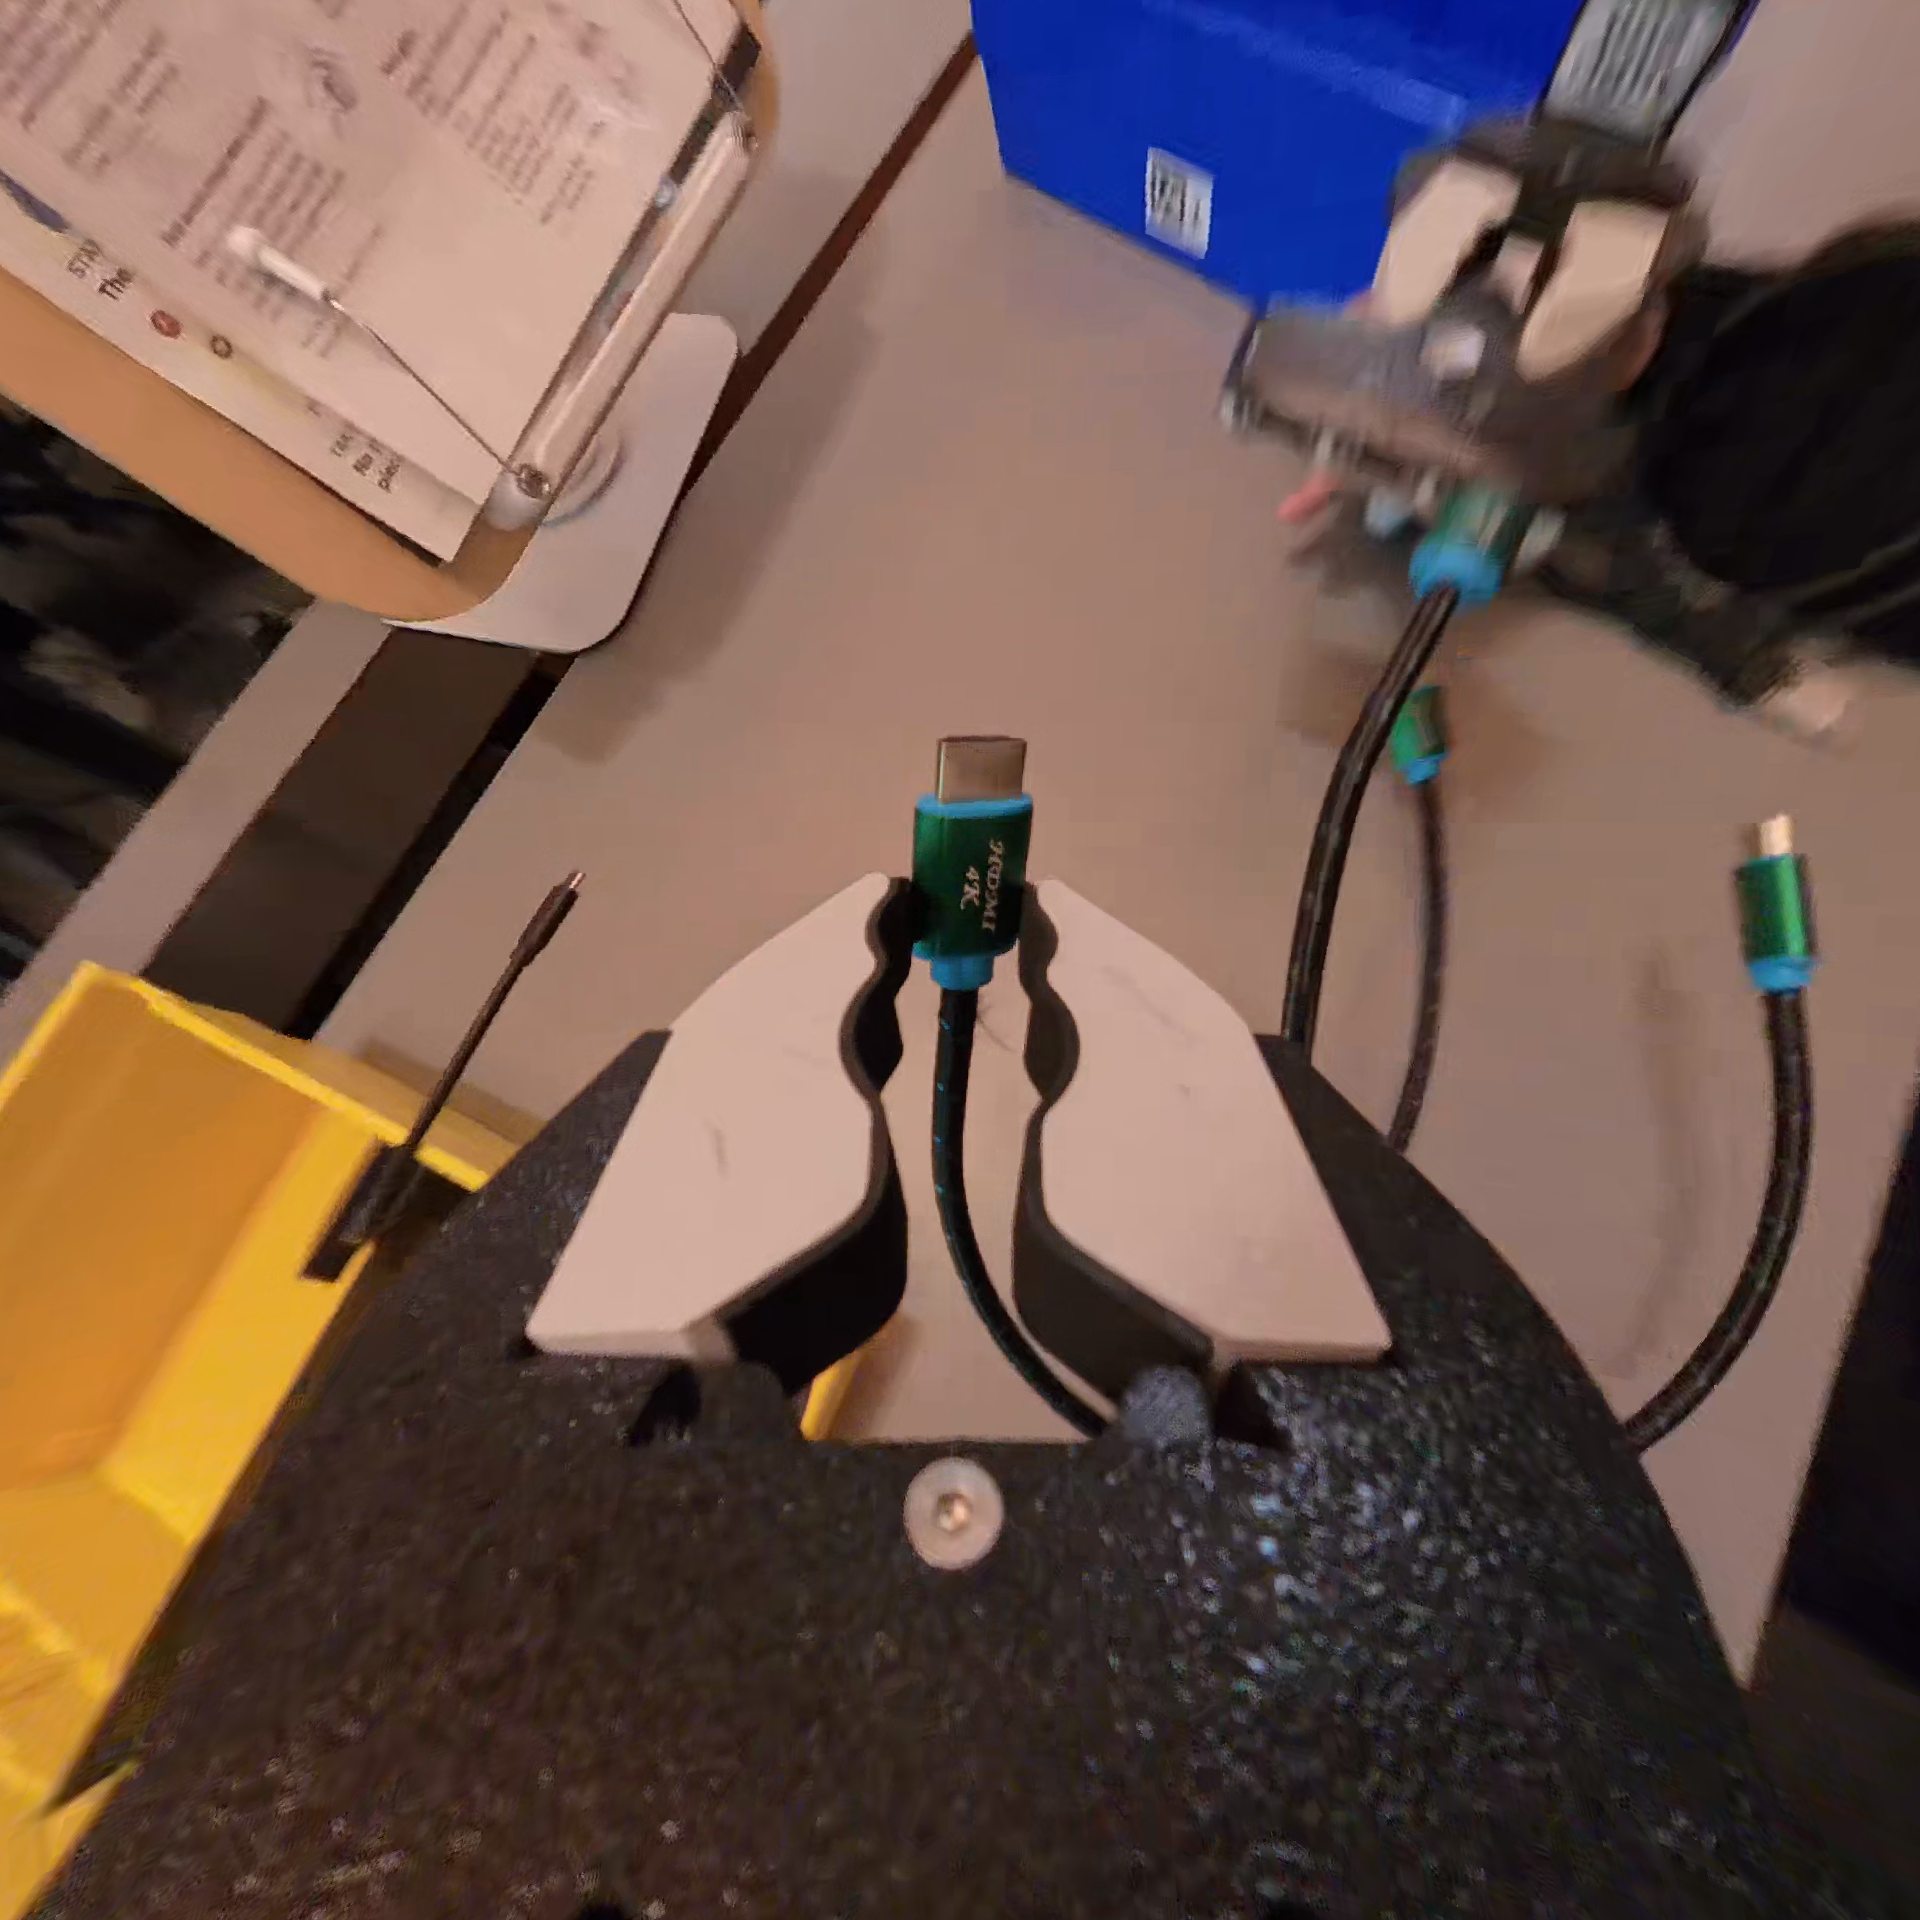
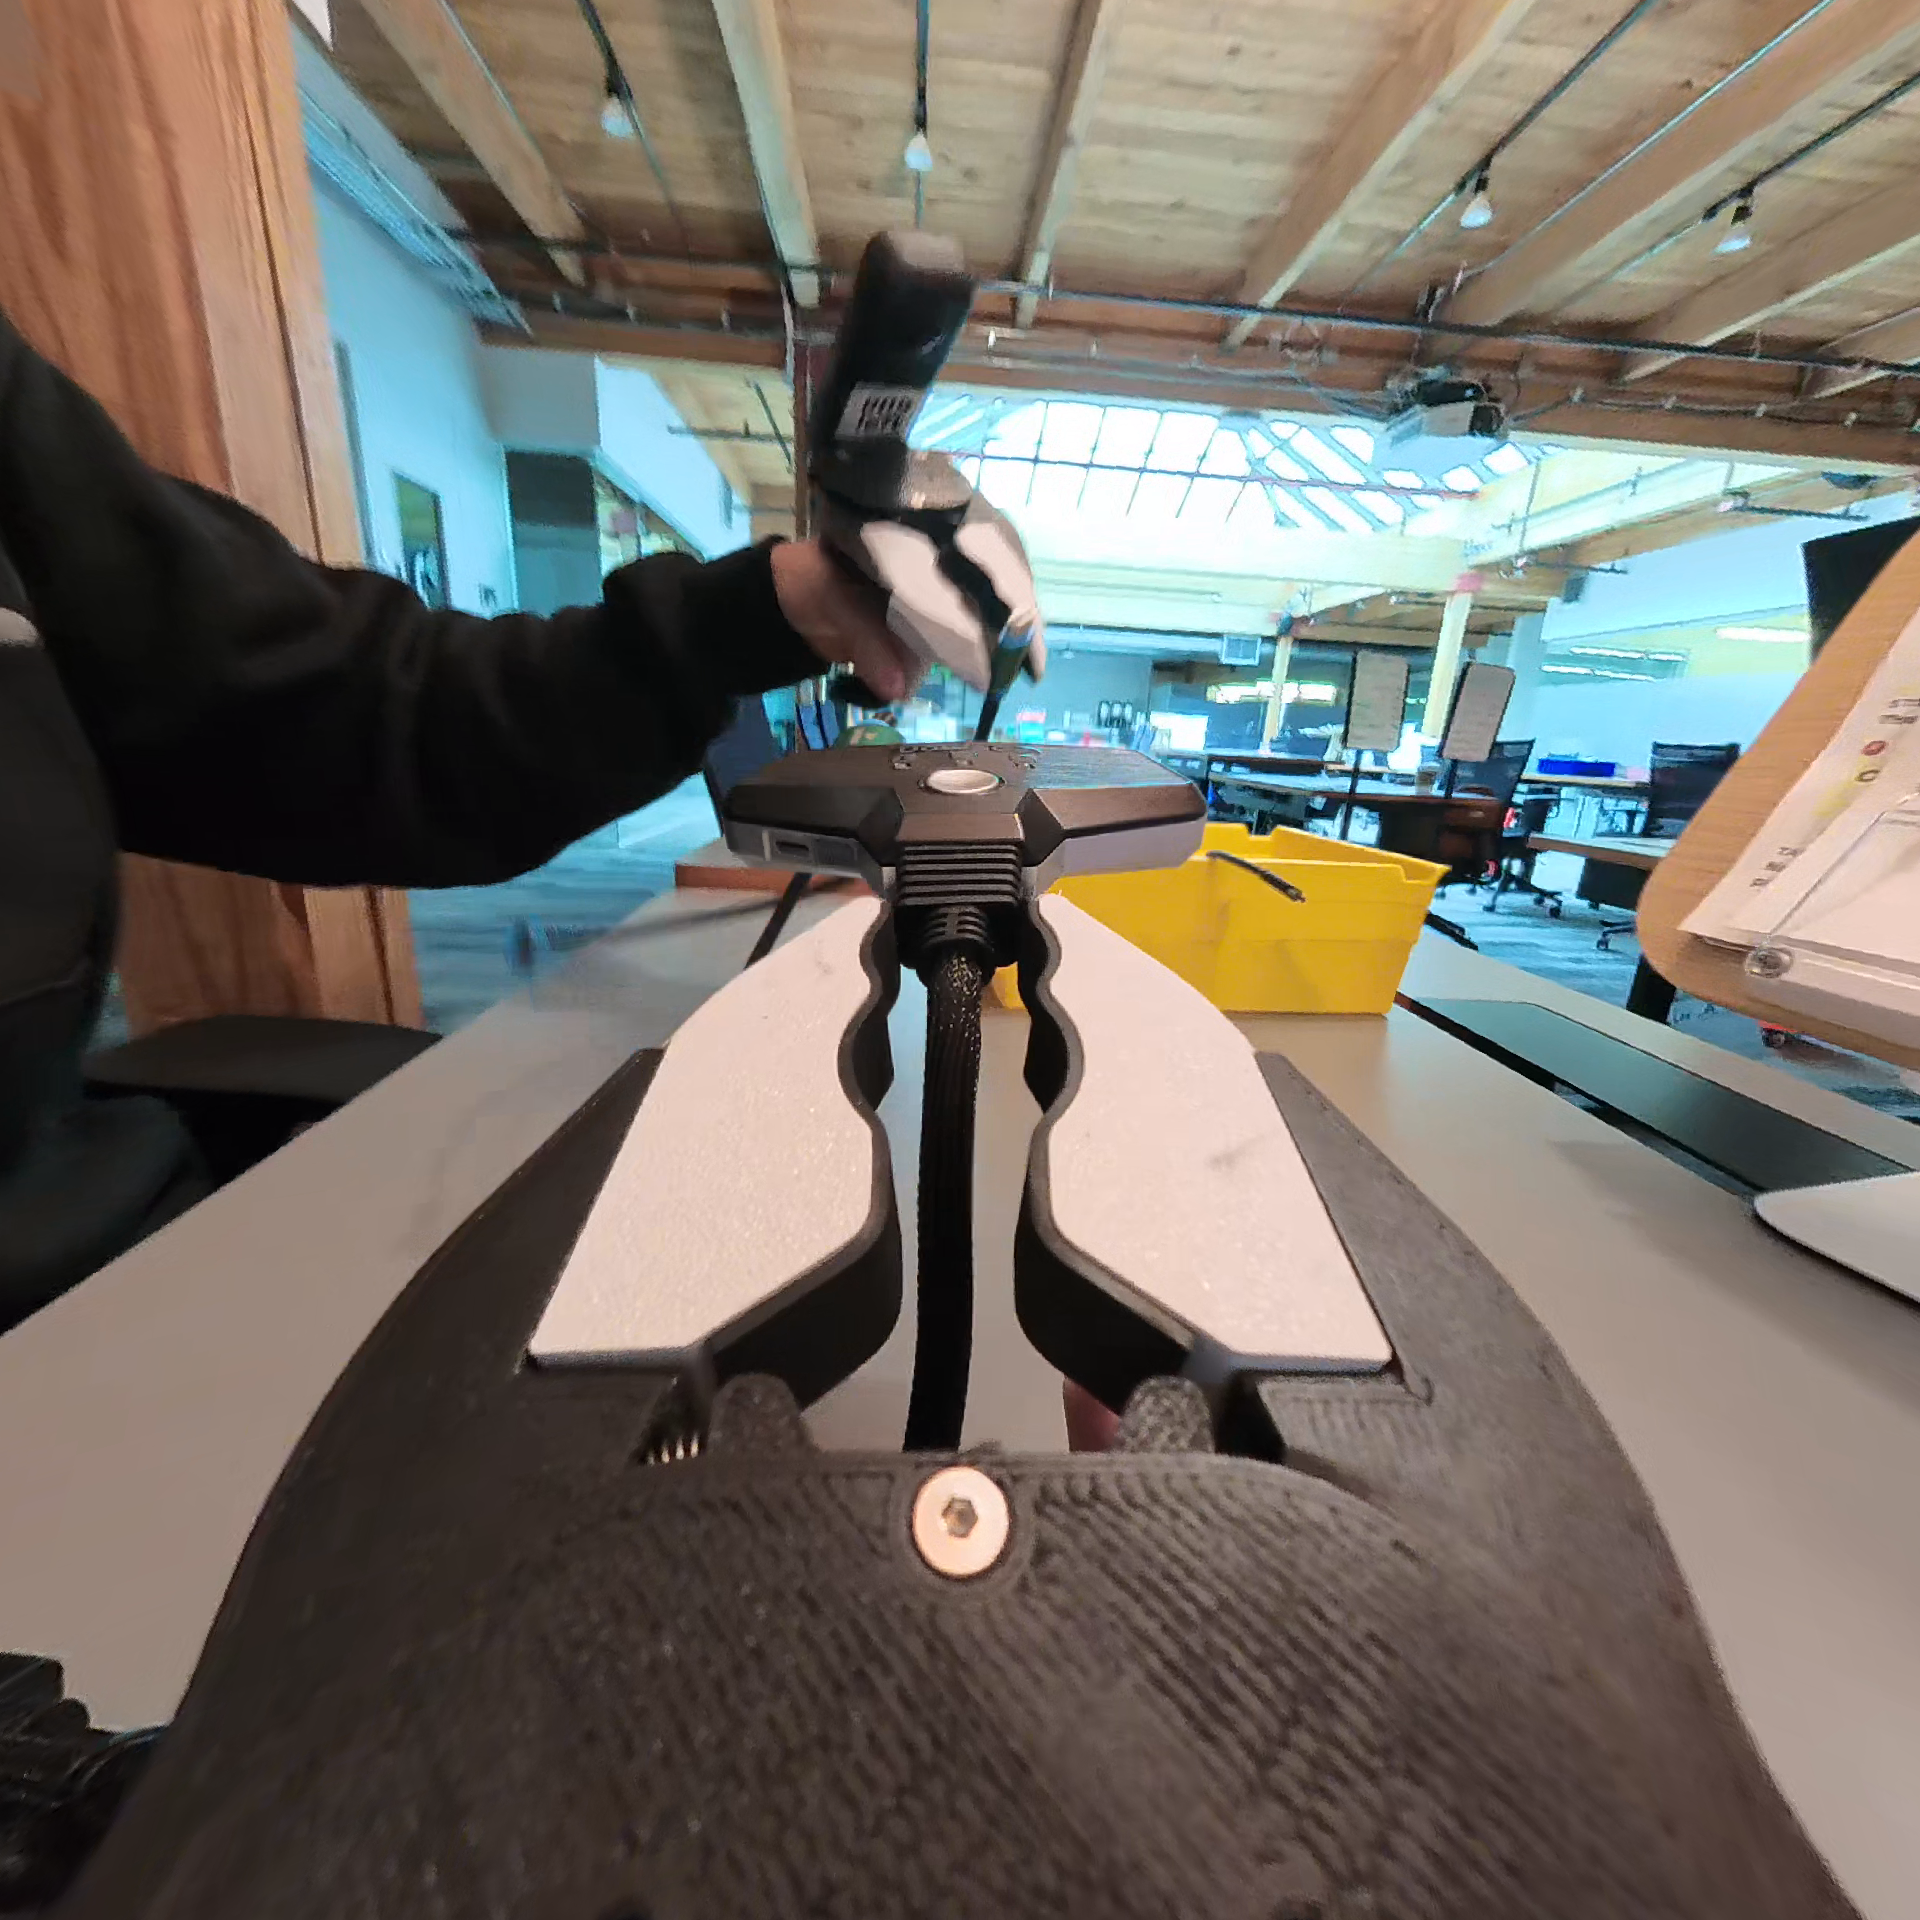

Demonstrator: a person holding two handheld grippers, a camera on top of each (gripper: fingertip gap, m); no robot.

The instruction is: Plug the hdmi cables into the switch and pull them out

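My left gripper [image 1: 968, 896] is shut on a green HDMI plug [image 1: 971, 873] with a blue collar. Its metal tip points forward, free in the air, and its braided cable runs back between the fingers. My right gripper [image 2: 956, 920] is shut on the ribbed cable neck of the black HDMI switch [image 2: 966, 795] and holds it level above the table. In the left wrist view the switch [image 1: 1371, 384] is blurred at upper right, with another green plug [image 1: 1460, 540] at its near edge. In the right wrist view my left gripper [image 2: 1003, 665] hangs just behind and above the switch.
Two more green plugs [image 1: 1418, 732] [image 1: 1777, 914] lie loose on the grey table [image 1: 831, 582]. A yellow bin [image 1: 156, 1195] with a thin black cable [image 1: 499, 1029] stands at the left. A blue box [image 1: 1195, 125] and a document stand [image 1: 312, 208] stand at the back.
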